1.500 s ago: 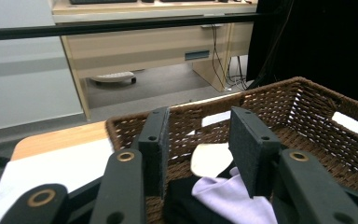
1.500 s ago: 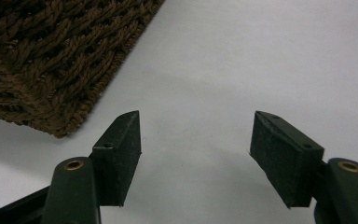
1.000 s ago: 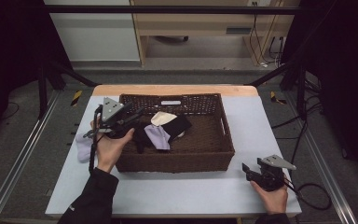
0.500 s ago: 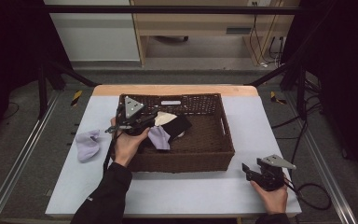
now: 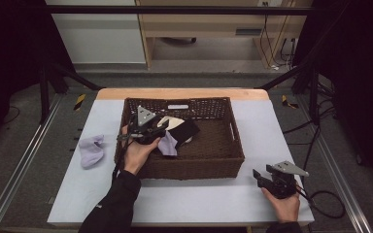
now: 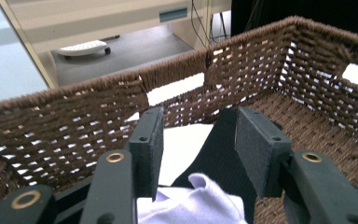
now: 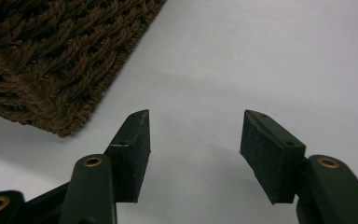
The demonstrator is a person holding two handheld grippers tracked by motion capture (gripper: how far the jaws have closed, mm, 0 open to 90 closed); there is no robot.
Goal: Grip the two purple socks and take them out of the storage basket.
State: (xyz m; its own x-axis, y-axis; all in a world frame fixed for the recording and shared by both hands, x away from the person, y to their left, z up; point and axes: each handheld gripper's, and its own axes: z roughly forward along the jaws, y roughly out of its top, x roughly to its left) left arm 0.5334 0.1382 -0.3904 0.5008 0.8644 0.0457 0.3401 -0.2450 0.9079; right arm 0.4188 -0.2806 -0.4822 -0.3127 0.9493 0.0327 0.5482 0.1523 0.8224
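A white surface (image 5: 199,204) carries a brown woven basket (image 5: 223,165); the left gripper (image 5: 156,132) reaches inside, jaws apart over a crumpled lilac sock (image 5: 167,144); the right gripper (image 5: 258,177) rests beside the basket, jaws apart, just narrowed, nothing between.

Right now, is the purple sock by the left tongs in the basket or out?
In: the purple sock lies inside the basket beside a black sock.

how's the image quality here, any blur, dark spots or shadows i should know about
High view: soft overall, black at both side edges, white table evenly lit. Left gripper view: wicker basket fairly sharp, the lilac sock at the bottom edge soft and bright, nearly washed out, the room behind pale. Right gripper view: basket corner blurred, a soft shadow beneath it, no glare on the table.
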